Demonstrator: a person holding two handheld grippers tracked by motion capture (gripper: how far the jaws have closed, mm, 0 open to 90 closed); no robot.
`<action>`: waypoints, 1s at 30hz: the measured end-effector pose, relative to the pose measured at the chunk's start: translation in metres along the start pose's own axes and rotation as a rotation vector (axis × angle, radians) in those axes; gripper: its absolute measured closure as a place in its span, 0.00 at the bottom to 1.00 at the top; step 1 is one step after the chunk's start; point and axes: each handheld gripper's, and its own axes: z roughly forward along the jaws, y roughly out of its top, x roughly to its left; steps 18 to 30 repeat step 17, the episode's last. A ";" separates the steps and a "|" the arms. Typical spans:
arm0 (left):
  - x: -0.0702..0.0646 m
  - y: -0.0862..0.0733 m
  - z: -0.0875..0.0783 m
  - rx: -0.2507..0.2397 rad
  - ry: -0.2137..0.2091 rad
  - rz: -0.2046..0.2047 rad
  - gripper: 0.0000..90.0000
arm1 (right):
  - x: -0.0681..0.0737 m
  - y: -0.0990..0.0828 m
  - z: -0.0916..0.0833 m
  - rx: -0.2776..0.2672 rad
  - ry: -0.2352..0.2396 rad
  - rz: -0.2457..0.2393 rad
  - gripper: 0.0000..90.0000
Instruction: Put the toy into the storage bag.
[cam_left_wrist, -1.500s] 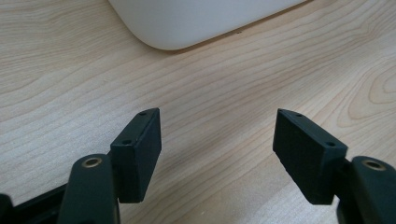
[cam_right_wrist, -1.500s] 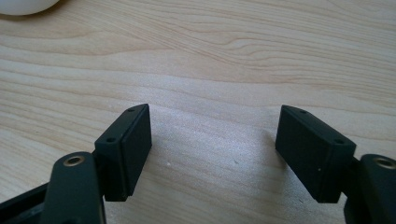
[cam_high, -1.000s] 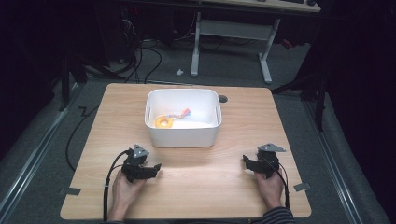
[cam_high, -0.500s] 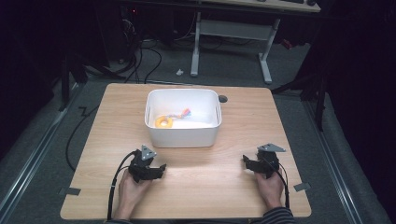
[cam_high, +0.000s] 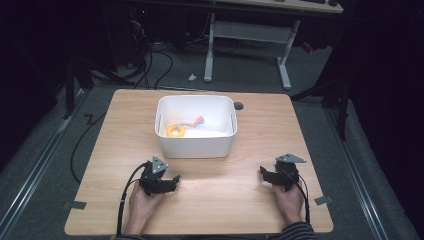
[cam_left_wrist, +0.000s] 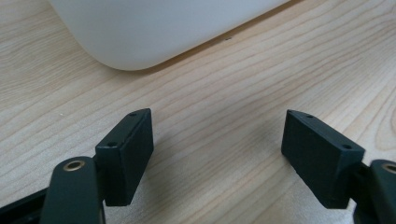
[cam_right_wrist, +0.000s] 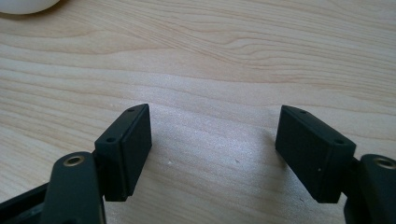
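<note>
Shifted slightly rightward along the wooden table (cam_high: 100, 150): left gripper (cam_high: 172, 181), jaws just opened wider, nothing between them. Right gripper (cam_high: 264, 173) is held wide open, empty. White bin (cam_high: 195, 142), containing a yellow ring (cam_high: 175, 130), is placed just beyond the left gripper.

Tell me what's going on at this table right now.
A person sits at a wooden table with a hand-held gripper in each hand. The left hand-held gripper, whose jaws have just been opening, and the right hand-held gripper are both open and hold nothing. Beyond them stands a white bin with a yellow ring and a small colourful thing inside.
</note>
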 end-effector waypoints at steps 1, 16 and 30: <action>0.000 0.000 0.000 0.000 0.001 -0.001 0.28 | 0.000 0.000 0.000 0.000 0.000 0.000 0.30; 0.001 0.000 0.000 0.000 0.012 -0.014 0.29 | 0.001 -0.001 -0.001 0.001 0.003 -0.003 0.30; 0.001 0.000 0.000 -0.001 0.013 -0.015 0.29 | 0.001 -0.001 -0.001 0.001 0.003 -0.004 0.30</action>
